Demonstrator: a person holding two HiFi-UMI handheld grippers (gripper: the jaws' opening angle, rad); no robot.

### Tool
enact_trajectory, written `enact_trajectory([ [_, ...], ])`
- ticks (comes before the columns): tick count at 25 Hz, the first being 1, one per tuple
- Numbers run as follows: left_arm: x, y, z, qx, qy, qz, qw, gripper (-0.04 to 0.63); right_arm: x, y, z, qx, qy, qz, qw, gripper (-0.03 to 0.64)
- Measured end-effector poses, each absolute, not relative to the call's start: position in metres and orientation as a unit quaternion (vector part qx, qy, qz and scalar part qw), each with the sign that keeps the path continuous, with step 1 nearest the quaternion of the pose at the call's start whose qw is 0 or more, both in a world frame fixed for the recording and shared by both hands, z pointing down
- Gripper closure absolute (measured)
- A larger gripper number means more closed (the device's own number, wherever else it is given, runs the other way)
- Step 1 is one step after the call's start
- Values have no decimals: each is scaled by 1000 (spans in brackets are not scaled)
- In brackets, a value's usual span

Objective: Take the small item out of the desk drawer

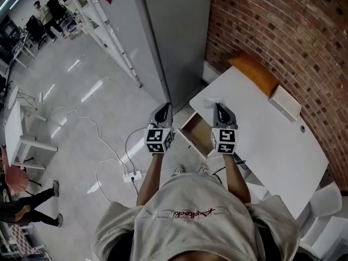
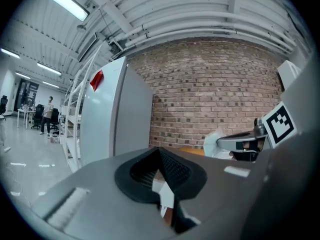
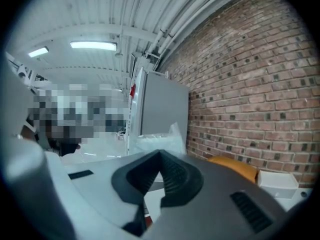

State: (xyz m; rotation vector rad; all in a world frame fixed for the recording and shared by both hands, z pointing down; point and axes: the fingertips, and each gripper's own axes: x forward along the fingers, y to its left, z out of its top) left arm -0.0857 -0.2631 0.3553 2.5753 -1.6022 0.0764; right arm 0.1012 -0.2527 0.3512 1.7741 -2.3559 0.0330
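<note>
The desk drawer (image 1: pixel 197 135) stands pulled out from the white desk (image 1: pixel 272 145), its wooden inside showing. My right gripper (image 1: pixel 221 109) hangs above the drawer's far corner, shut on a small clear plastic packet (image 1: pixel 216 101). In the right gripper view that packet (image 3: pixel 159 140) sticks up past the closed jaw tips of the gripper (image 3: pixel 160 155). From the left gripper view the packet (image 2: pixel 214 141) shows at the right gripper's tip. My left gripper (image 1: pixel 162 111) is held over the floor, left of the drawer, shut with nothing in it (image 2: pixel 159 152).
An orange cushion-like object (image 1: pixel 255 70) and a white box (image 1: pixel 286 103) lie at the desk's far end by the brick wall. A grey cabinet (image 1: pixel 174 37) stands behind the drawer. A power strip with cables (image 1: pixel 132 175) lies on the floor. A white chair (image 1: pixel 326 205) is at lower right.
</note>
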Motion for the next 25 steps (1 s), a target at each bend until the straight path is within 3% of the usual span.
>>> enact_trajectory([
  [25,-84,-288,328,848,-530,13,29,586,116,-276,325,613,-786,-9,76,606],
])
